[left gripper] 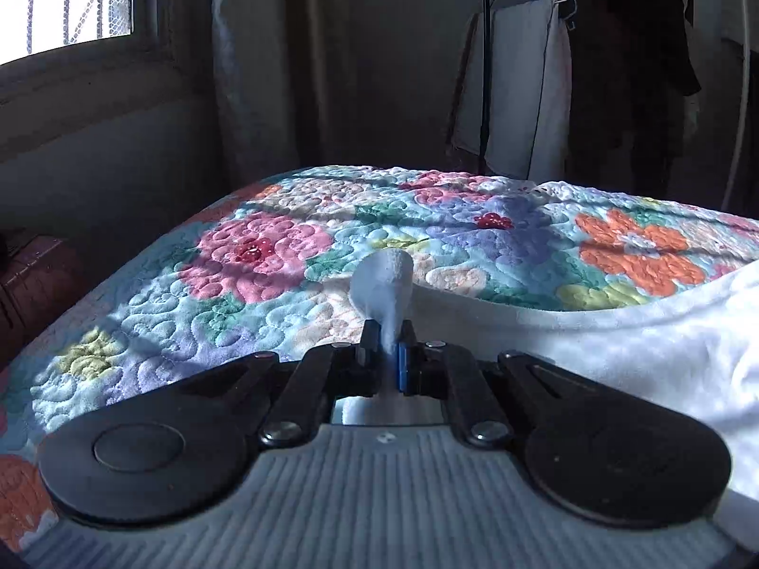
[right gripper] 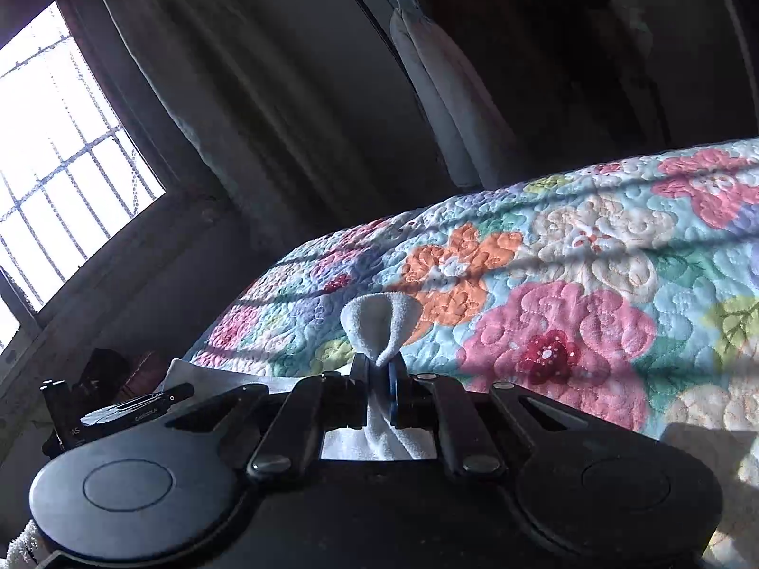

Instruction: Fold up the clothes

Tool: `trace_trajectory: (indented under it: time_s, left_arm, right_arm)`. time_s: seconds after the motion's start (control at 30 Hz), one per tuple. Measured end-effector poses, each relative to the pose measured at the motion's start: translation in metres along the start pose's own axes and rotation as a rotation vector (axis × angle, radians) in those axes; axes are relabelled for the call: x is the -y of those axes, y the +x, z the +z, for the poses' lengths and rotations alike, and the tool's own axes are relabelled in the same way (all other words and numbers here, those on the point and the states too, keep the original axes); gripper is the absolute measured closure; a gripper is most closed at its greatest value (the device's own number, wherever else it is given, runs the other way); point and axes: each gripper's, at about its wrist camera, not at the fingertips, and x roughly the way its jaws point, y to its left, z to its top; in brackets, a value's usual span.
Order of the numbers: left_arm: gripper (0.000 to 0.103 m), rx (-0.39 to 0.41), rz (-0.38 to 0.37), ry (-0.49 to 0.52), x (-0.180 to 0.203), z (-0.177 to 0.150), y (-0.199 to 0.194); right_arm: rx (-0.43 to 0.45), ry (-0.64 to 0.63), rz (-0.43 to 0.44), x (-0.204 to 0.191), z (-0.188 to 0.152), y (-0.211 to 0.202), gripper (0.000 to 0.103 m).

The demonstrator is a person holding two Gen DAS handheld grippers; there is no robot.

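Note:
A white cloth (left gripper: 640,355) lies over a floral quilted bedspread (left gripper: 265,256) and spreads to the right of my left gripper. My left gripper (left gripper: 389,348) is shut on a pinched corner of the cloth, and a small tuft sticks up past the fingertips. In the right wrist view my right gripper (right gripper: 379,372) is shut on another corner of the white cloth (right gripper: 379,322), with a looped fold showing above the fingers. The left gripper (right gripper: 118,408) shows at the lower left of that view, with white cloth beside it.
The bedspread (right gripper: 593,261) covers the whole bed. A barred window (right gripper: 57,166) with curtains (left gripper: 246,71) is at the left. A clothes rack with hanging garments (left gripper: 526,85) stands behind the bed. A brown box (left gripper: 38,284) sits by the bed's left side.

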Motion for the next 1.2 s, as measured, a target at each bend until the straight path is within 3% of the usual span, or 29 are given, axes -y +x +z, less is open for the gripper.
trace_trajectory:
  time_s: [0.03, 0.07, 0.2, 0.27, 0.37, 0.53, 0.6, 0.77, 0.83, 0.87, 0.9, 0.93, 1.0, 1.07, 1.13, 1.2]
  left_arm:
    - [0.096, 0.007, 0.017, 0.025, 0.000, -0.007, -0.008]
    - [0.096, -0.015, 0.024, 0.047, 0.001, -0.016, -0.009]
    - [0.096, -0.109, 0.040, 0.093, -0.001, -0.046, -0.005]
    - [0.096, -0.110, 0.034, 0.059, -0.005, -0.045, -0.004]
    - [0.096, -0.089, 0.032, 0.014, -0.009, -0.028, -0.002]
    - [0.096, 0.015, 0.041, -0.043, -0.005, 0.015, 0.019]
    - [0.096, -0.022, 0.032, -0.025, 0.007, 0.029, 0.041]
    - [0.096, -0.168, 0.086, 0.080, 0.031, 0.018, 0.088]
    - [0.090, -0.219, 0.083, 0.100, 0.033, 0.008, 0.101]
    - [0.088, -0.213, 0.086, 0.105, 0.029, 0.004, 0.101]
    - [0.080, -0.204, 0.091, 0.107, 0.026, 0.003, 0.100]
    - [0.068, -0.194, 0.099, 0.101, 0.022, 0.004, 0.096]
    - [0.058, -0.170, 0.113, 0.075, 0.013, 0.007, 0.087]
    - [0.046, -0.155, 0.111, 0.017, -0.004, 0.012, 0.080]
    - [0.041, -0.158, 0.094, -0.042, -0.021, 0.016, 0.077]
    - [0.041, -0.201, 0.030, -0.093, -0.036, 0.014, 0.080]
  right_arm:
    - [0.017, -0.044, 0.048, -0.011, -0.010, -0.017, 0.093]
    - [-0.046, -0.125, 0.050, -0.022, -0.026, -0.026, 0.093]
    - [-0.247, -0.321, -0.055, -0.035, -0.064, -0.015, 0.093]
    - [-0.229, -0.278, -0.062, -0.030, -0.061, -0.010, 0.093]
    - [-0.170, -0.318, -0.111, -0.036, -0.045, -0.008, 0.093]
    - [-0.005, -0.309, -0.263, -0.022, 0.002, 0.001, 0.093]
    - [0.063, -0.268, -0.321, -0.013, 0.025, 0.009, 0.093]
    - [-0.020, -0.241, -0.401, 0.012, 0.046, 0.052, 0.094]
    - [-0.102, -0.259, -0.445, 0.020, 0.038, 0.072, 0.094]
    - [-0.140, -0.268, -0.467, 0.024, 0.032, 0.079, 0.094]
    - [-0.160, -0.270, -0.486, 0.027, 0.030, 0.084, 0.094]
    - [-0.172, -0.260, -0.507, 0.031, 0.026, 0.086, 0.091]
    - [-0.133, -0.194, -0.528, 0.036, 0.027, 0.078, 0.066]
    - [-0.012, -0.117, -0.488, 0.040, 0.033, 0.055, 0.034]
    - [0.039, -0.026, -0.449, 0.051, 0.039, 0.040, 0.023]
    - [0.028, 0.037, -0.441, 0.062, 0.042, 0.034, 0.023]
